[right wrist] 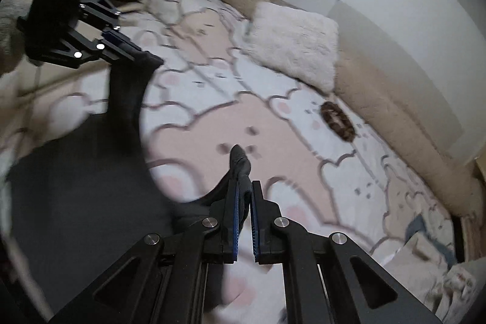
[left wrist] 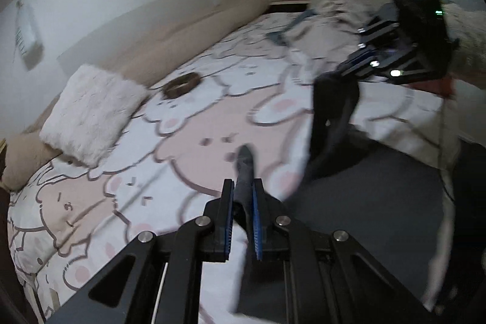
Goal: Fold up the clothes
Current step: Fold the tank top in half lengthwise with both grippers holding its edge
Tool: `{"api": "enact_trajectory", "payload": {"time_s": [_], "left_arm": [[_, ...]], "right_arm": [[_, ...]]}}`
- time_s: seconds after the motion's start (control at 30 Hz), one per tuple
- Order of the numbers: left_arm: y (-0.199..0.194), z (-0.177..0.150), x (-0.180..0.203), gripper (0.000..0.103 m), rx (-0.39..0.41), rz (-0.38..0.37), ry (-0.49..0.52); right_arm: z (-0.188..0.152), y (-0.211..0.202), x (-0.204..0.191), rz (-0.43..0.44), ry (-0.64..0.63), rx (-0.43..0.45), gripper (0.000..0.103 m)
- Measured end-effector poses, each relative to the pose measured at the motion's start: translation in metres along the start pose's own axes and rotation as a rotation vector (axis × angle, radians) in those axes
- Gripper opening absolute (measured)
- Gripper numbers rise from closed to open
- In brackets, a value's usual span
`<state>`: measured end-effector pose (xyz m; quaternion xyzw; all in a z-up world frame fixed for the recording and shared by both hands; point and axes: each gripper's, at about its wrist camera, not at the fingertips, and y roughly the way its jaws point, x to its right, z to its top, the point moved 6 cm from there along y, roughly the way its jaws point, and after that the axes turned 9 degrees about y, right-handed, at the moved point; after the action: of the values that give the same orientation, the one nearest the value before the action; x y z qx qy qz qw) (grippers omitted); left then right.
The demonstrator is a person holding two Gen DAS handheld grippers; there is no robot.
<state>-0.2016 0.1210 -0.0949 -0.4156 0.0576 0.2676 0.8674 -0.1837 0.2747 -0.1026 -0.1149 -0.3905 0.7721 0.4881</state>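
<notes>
A dark grey garment [left wrist: 370, 193] hangs over the bed, held up by both grippers; it also shows in the right wrist view [right wrist: 76, 172]. My left gripper [left wrist: 243, 187] is shut on one pinched corner of it, and it appears in the right wrist view [right wrist: 142, 58] at upper left. My right gripper [right wrist: 244, 187] is shut on another corner, and it appears in the left wrist view [left wrist: 334, 76] at upper right. The cloth stretches between the two grippers and sags down to the bed.
The bed [left wrist: 188, 123] has a pink and white bunny-print cover. A fluffy white pillow [left wrist: 91, 114] and a brown ring-shaped item [left wrist: 180, 85] lie near the beige bolster [left wrist: 194, 26] along the wall. More clothes [right wrist: 425, 239] lie at the bed's far end.
</notes>
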Motion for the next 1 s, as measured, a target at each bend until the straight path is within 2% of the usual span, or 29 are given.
{"api": "enact_trajectory", "payload": {"time_s": [0.1, 0.2, 0.4, 0.53, 0.73, 0.87, 0.93, 1.0], "left_arm": [[-0.028, -0.005, 0.034, 0.011, -0.012, -0.081, 0.003], [-0.044, -0.021, 0.07, 0.011, -0.065, -0.178, 0.001], [-0.033, -0.063, 0.133, 0.011, -0.222, -0.305, 0.022], [-0.024, -0.087, 0.16, 0.011, -0.293, -0.341, 0.043], [-0.026, -0.115, 0.177, 0.011, -0.353, -0.34, 0.065], [-0.019, -0.138, 0.186, 0.013, -0.445, -0.368, 0.094], [-0.018, -0.145, 0.189, 0.015, -0.473, -0.373, 0.101], [-0.022, -0.146, 0.188, 0.019, -0.476, -0.374, 0.09]], "right_arm": [[-0.022, -0.037, -0.029, 0.071, -0.002, -0.013, 0.007], [-0.048, -0.059, -0.06, 0.134, -0.015, -0.045, 0.007], [-0.101, -0.068, -0.115, 0.22, -0.127, -0.119, 0.007], [-0.131, -0.064, -0.139, 0.268, -0.209, -0.192, 0.007], [-0.165, -0.06, -0.15, 0.291, -0.257, -0.276, 0.007], [-0.194, -0.045, -0.15, 0.301, -0.272, -0.436, 0.008], [-0.205, -0.041, -0.149, 0.294, -0.266, -0.512, 0.014], [-0.207, -0.041, -0.145, 0.277, -0.247, -0.531, 0.025]]}}
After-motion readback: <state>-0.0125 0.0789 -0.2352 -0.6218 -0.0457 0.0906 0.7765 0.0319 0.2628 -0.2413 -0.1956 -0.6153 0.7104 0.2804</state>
